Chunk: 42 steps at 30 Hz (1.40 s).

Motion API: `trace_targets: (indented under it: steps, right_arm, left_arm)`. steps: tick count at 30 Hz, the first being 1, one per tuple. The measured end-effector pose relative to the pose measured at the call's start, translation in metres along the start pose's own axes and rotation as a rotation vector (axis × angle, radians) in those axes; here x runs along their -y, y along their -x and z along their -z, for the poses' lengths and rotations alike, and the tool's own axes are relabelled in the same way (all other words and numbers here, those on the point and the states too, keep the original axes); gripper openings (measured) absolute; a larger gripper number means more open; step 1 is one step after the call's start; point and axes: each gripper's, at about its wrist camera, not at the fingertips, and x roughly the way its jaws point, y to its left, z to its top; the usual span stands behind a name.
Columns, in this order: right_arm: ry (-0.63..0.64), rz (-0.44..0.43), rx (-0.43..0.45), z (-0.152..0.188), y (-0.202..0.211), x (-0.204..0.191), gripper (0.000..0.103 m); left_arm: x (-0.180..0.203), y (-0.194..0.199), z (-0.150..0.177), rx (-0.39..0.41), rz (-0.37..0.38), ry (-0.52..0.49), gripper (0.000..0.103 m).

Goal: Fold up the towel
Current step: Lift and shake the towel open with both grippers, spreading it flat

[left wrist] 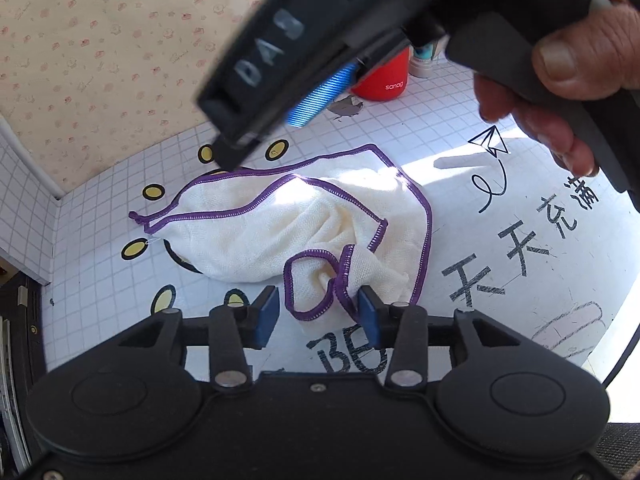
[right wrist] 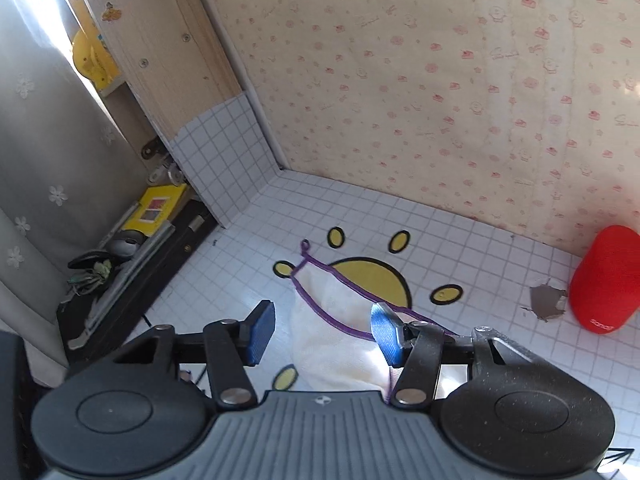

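A cream towel with purple stitched edging point(left wrist: 296, 224) lies crumpled on the white gridded table mat point(left wrist: 100, 280). My left gripper point(left wrist: 319, 314) is open, its blue pads on either side of a bunched purple-edged corner at the towel's near edge. The right gripper body point(left wrist: 320, 52) hovers above the towel's far edge, held by a hand point(left wrist: 568, 60). In the right wrist view my right gripper point(right wrist: 322, 334) is open above the towel point(right wrist: 332, 320), whose looped corner point(right wrist: 305, 246) points toward the wall.
A red cylindrical speaker point(right wrist: 606, 280) stands at the back right near a torn patch of the mat point(right wrist: 546, 300). A patterned wall point(right wrist: 440, 80) closes the back. A wooden cabinet point(right wrist: 160, 60) and clutter with a yellow box point(right wrist: 156, 208) lie at the left edge.
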Motion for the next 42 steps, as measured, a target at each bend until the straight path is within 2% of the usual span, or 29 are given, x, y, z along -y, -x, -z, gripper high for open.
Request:
trace_targets:
  steps: [3, 5, 9, 13, 19, 26, 31, 34, 37, 40, 42]
  right_arm:
    - [-0.031, 0.037, -0.028, 0.015, 0.0, 0.013, 0.053]
    - [-0.051, 0.062, -0.047, 0.025, 0.0, 0.021, 0.053]
    - [-0.096, 0.098, -0.066, 0.035, 0.004, 0.036, 0.053]
    - [-0.109, 0.121, -0.069, 0.036, 0.0, 0.047, 0.053]
    - [-0.124, 0.141, -0.069, 0.034, -0.008, 0.061, 0.053]
    - [-0.142, 0.159, -0.074, 0.031, -0.027, 0.075, 0.053]
    - [-0.1, 0.184, -0.103, 0.033, -0.044, 0.08, 0.053]
    - [-0.08, 0.176, -0.108, 0.034, -0.046, 0.077, 0.059]
    - [-0.055, 0.186, -0.109, 0.035, -0.046, 0.074, 0.059]
    - [-0.026, 0.202, -0.106, 0.038, -0.045, 0.07, 0.058]
    - [-0.007, 0.213, -0.105, 0.04, -0.045, 0.067, 0.053]
  left_arm:
    - [0.0, 0.003, -0.003, 0.019, -0.018, 0.002, 0.064]
    - [-0.001, 0.006, -0.006, 0.035, -0.03, -0.013, 0.067]
    - [0.002, 0.002, -0.01, 0.052, -0.04, -0.029, 0.067]
    - [0.004, -0.002, -0.018, 0.062, -0.007, -0.017, 0.067]
    - [0.023, -0.02, -0.025, 0.041, 0.008, -0.067, 0.068]
    - [0.037, -0.042, -0.032, 0.019, -0.021, -0.108, 0.07]
    - [0.038, -0.057, -0.033, -0.007, -0.009, -0.09, 0.07]
    - [0.038, -0.063, -0.033, -0.023, -0.011, -0.07, 0.07]
    - [0.039, -0.066, -0.033, -0.036, -0.019, -0.065, 0.064]
    - [0.038, -0.067, -0.033, -0.05, -0.017, -0.052, 0.052]
    - [0.037, -0.068, -0.033, -0.061, -0.013, -0.044, 0.025]
